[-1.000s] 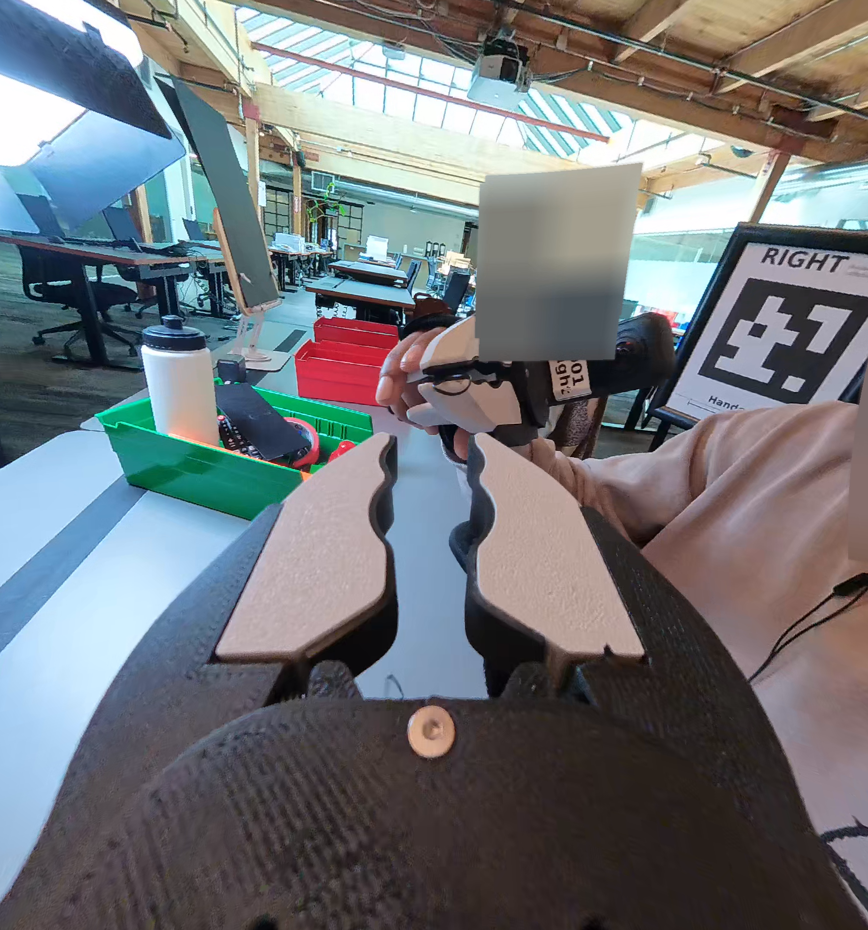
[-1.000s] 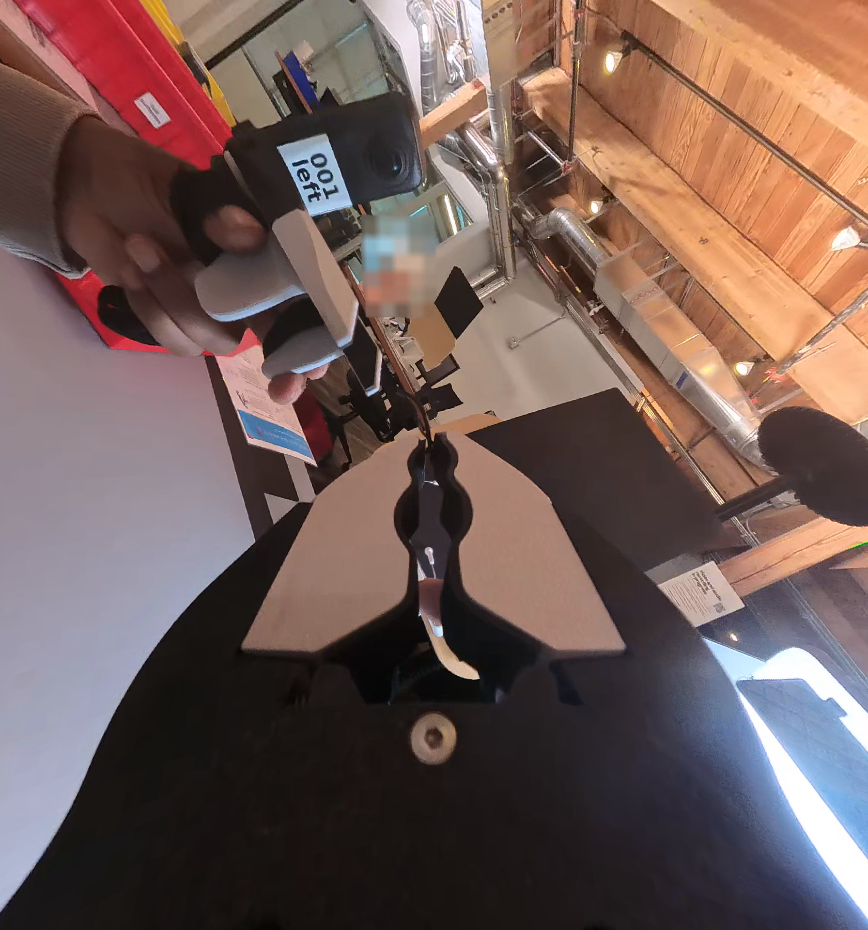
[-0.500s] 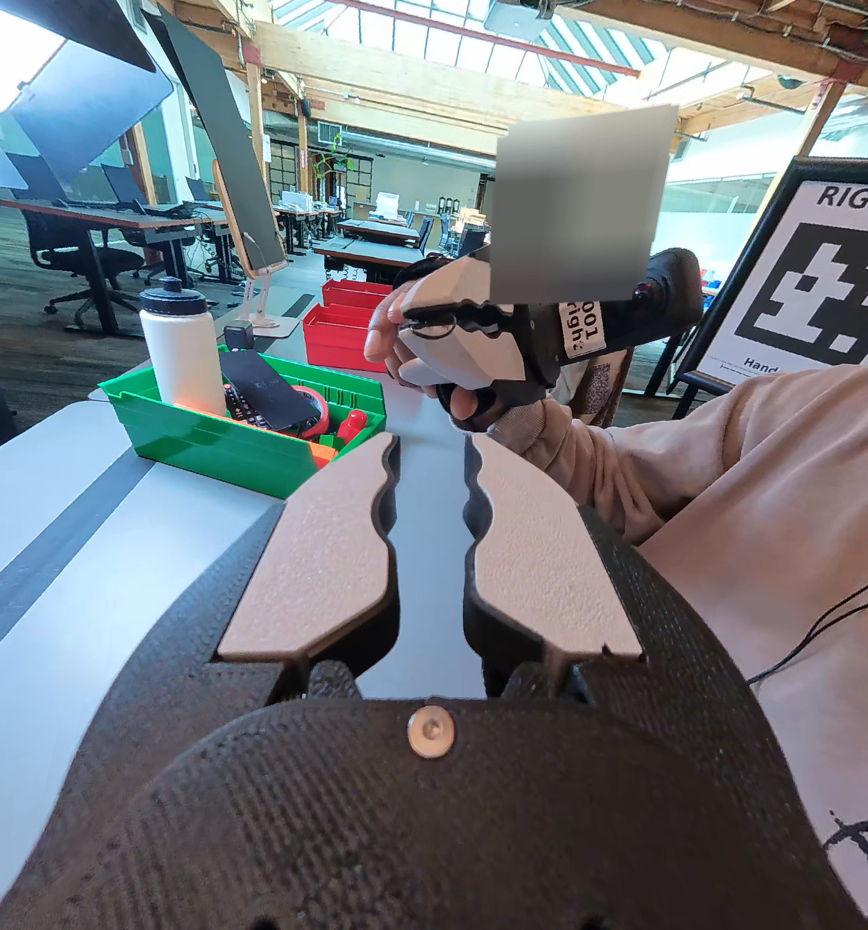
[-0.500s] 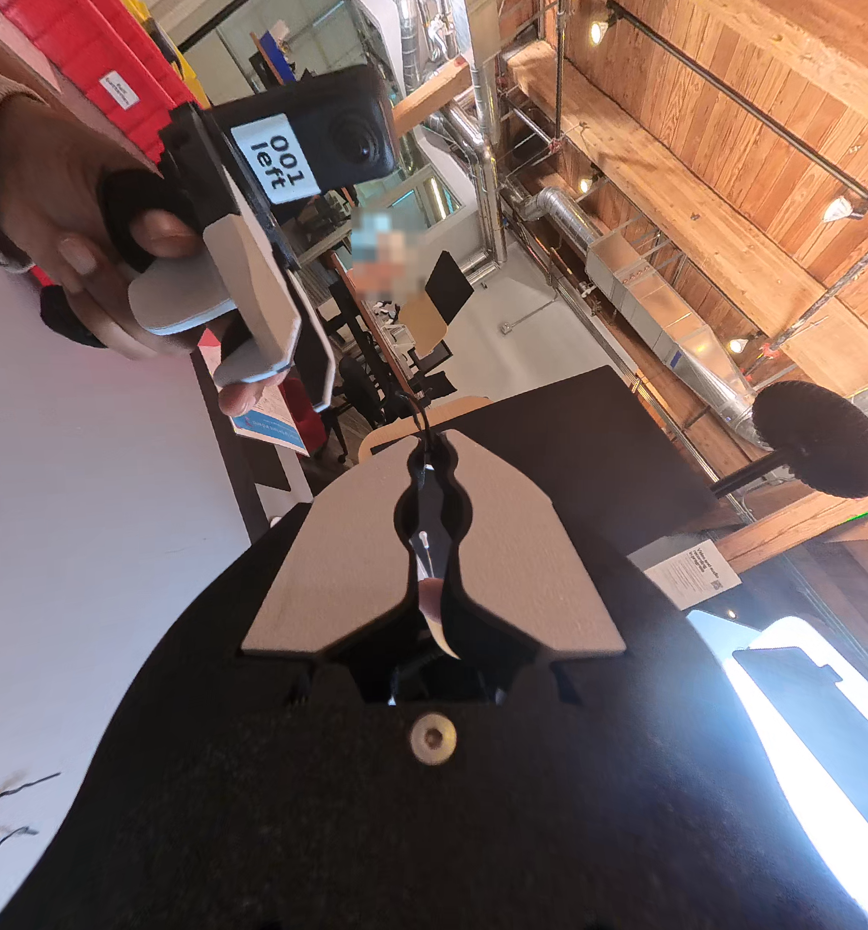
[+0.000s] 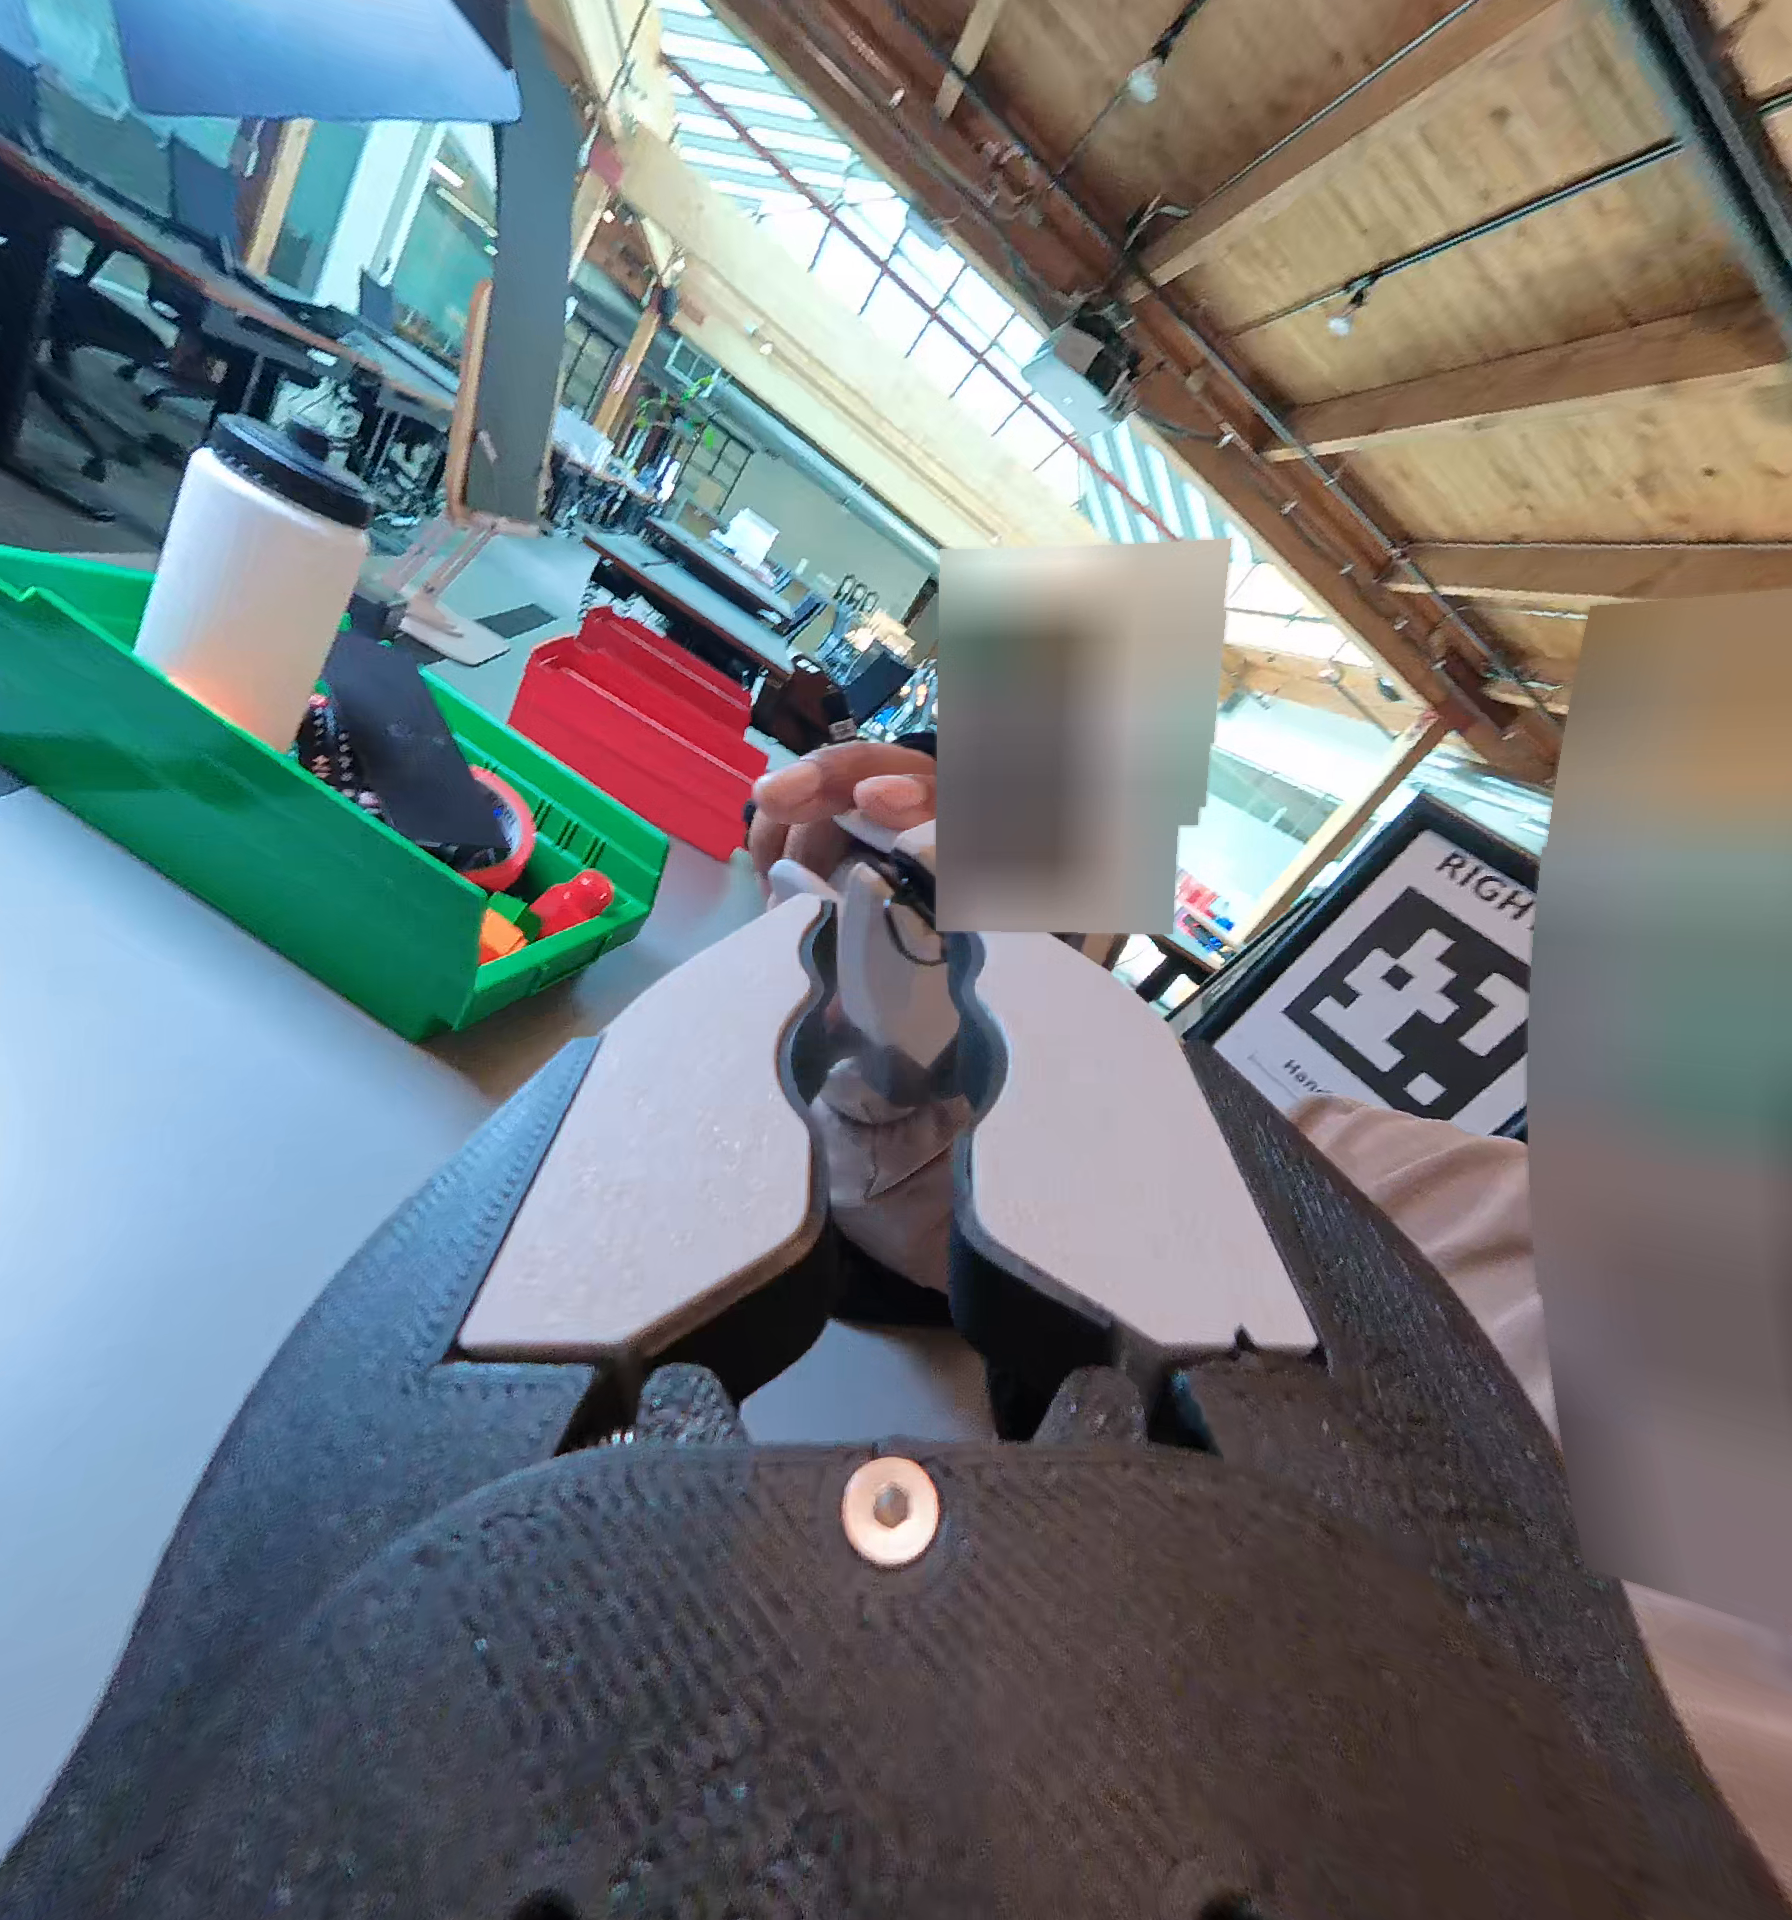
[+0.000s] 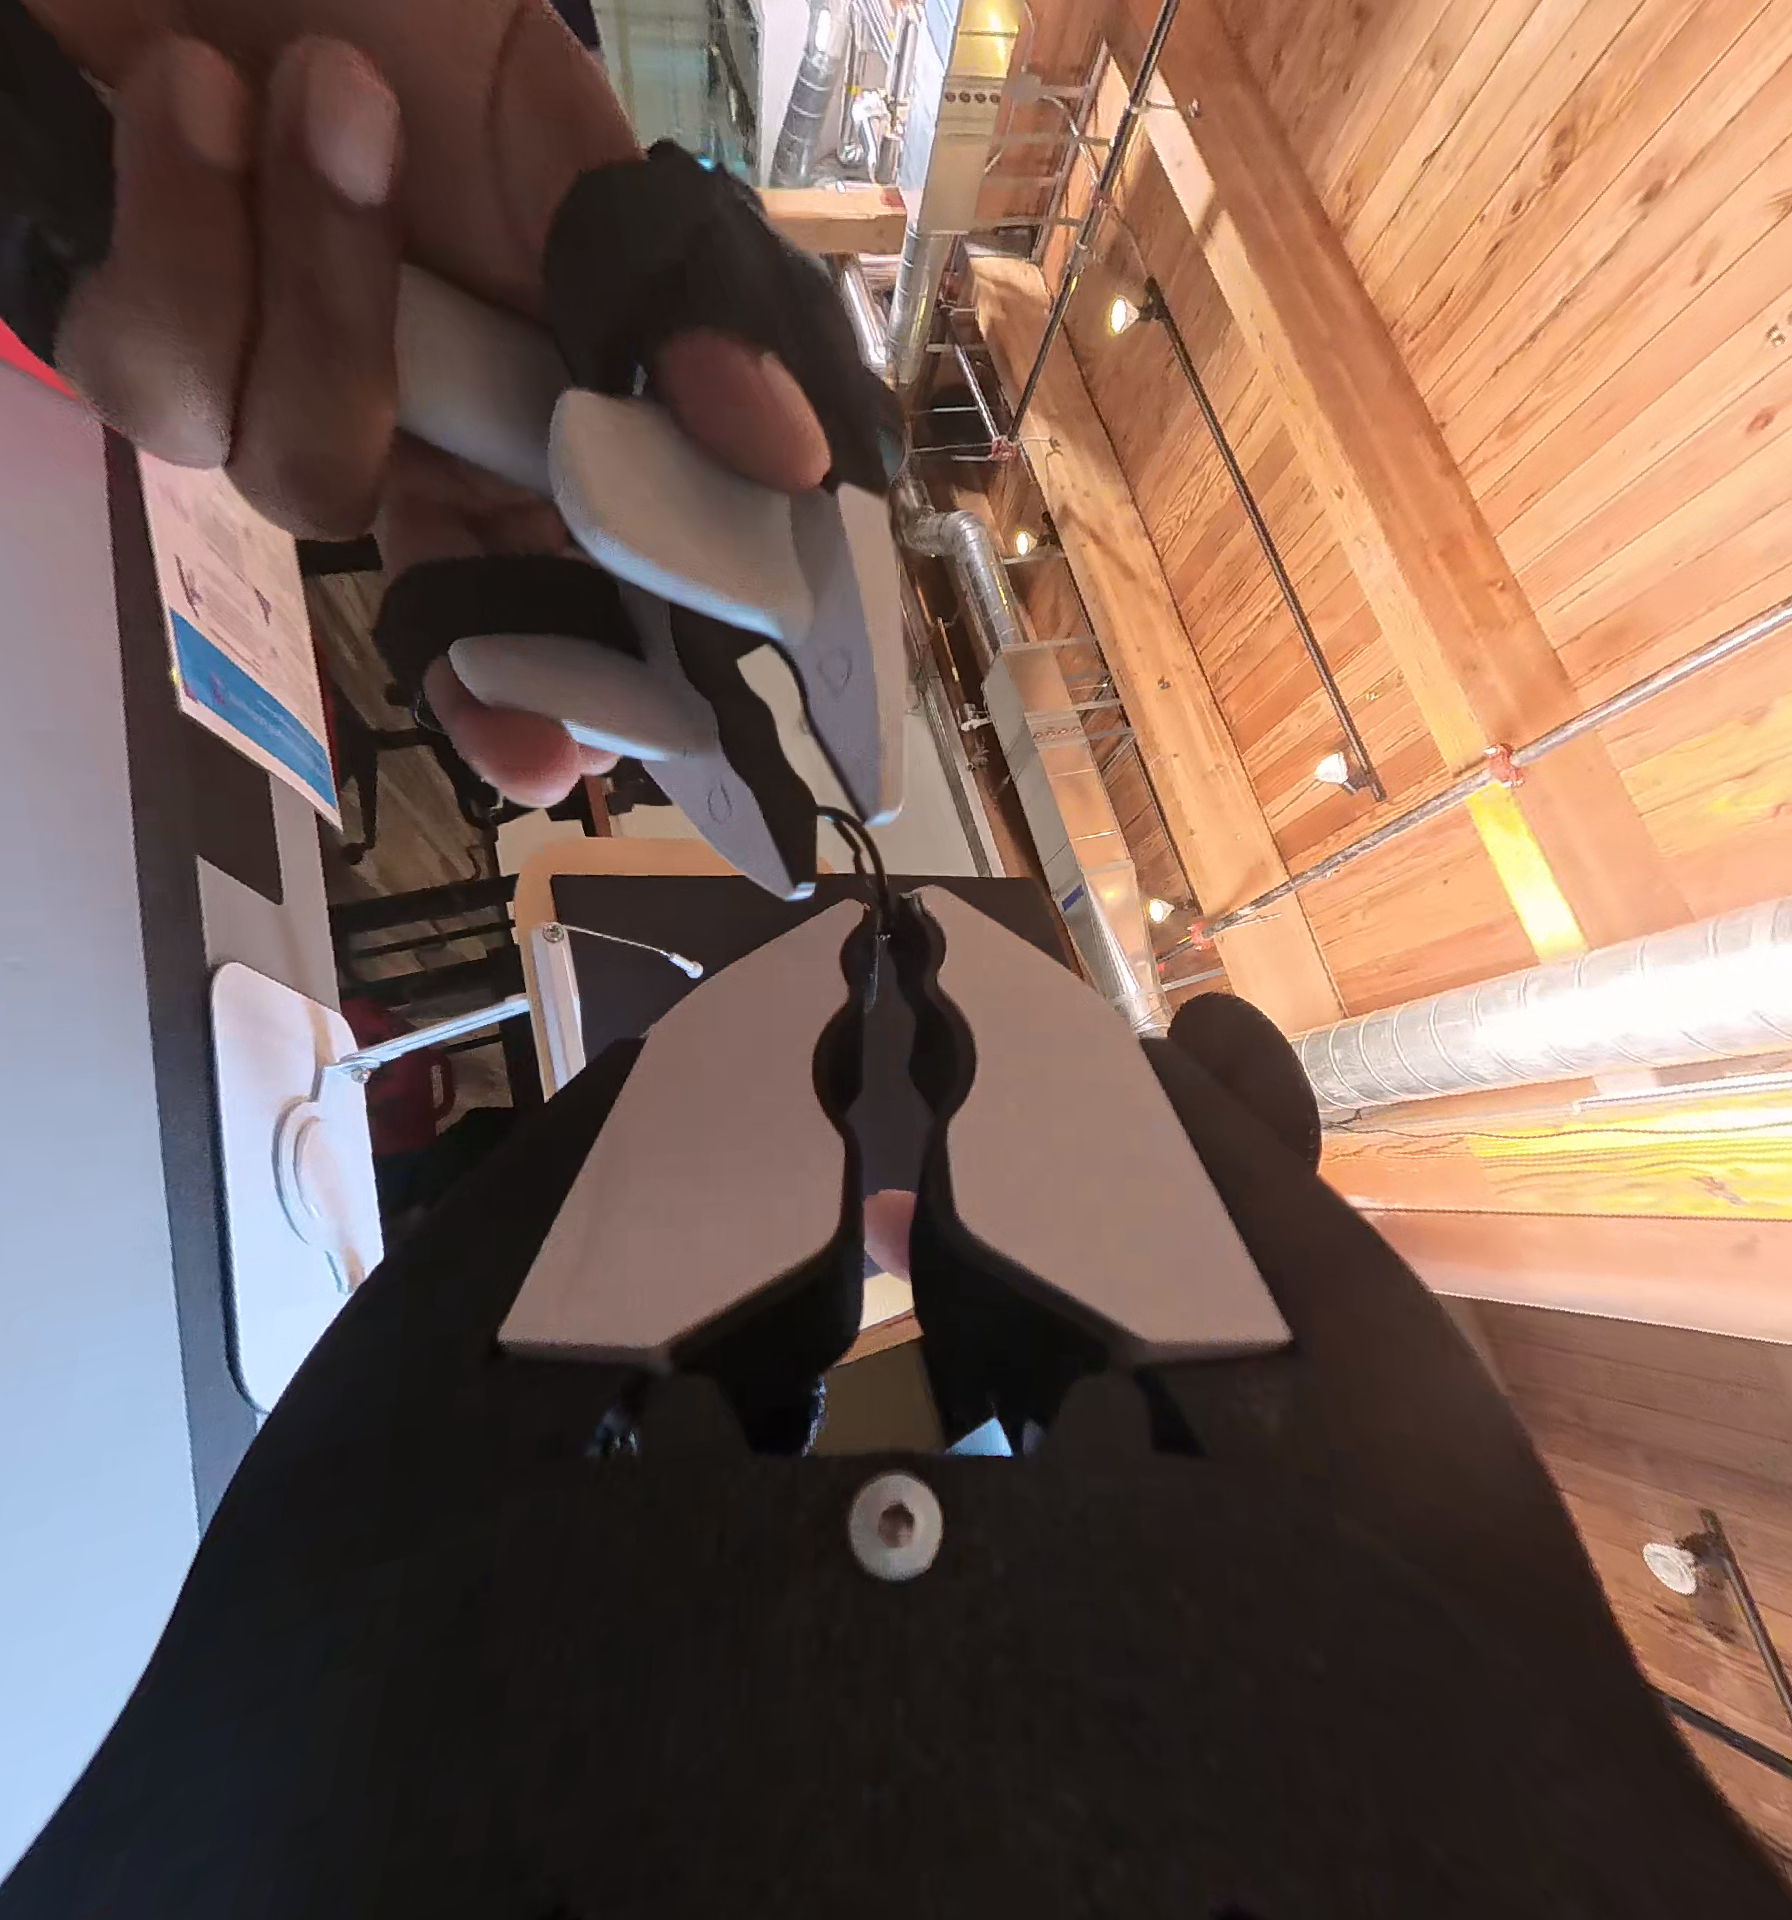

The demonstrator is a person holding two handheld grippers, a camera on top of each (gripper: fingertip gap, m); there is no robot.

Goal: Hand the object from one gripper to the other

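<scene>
My right tongs (image 6: 887, 909) pinch a thin black object with a cord loop (image 6: 864, 854), flat grey pads almost together. My left tongs (image 5: 890, 930) sit narrowly parted, tips at that loop, not clamped. Green plastic bin (image 5: 248, 831) with a smooth white bottle (image 5: 248, 597) sits far left on the desk (image 5: 123, 1091).

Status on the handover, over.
Right gripper shut on thin black object. Left gripper open, tips at its cord loop. Nothing between them.

Grey table (image 5: 123, 1091): green bin (image 5: 248, 842), red bins (image 5: 632, 707).
</scene>
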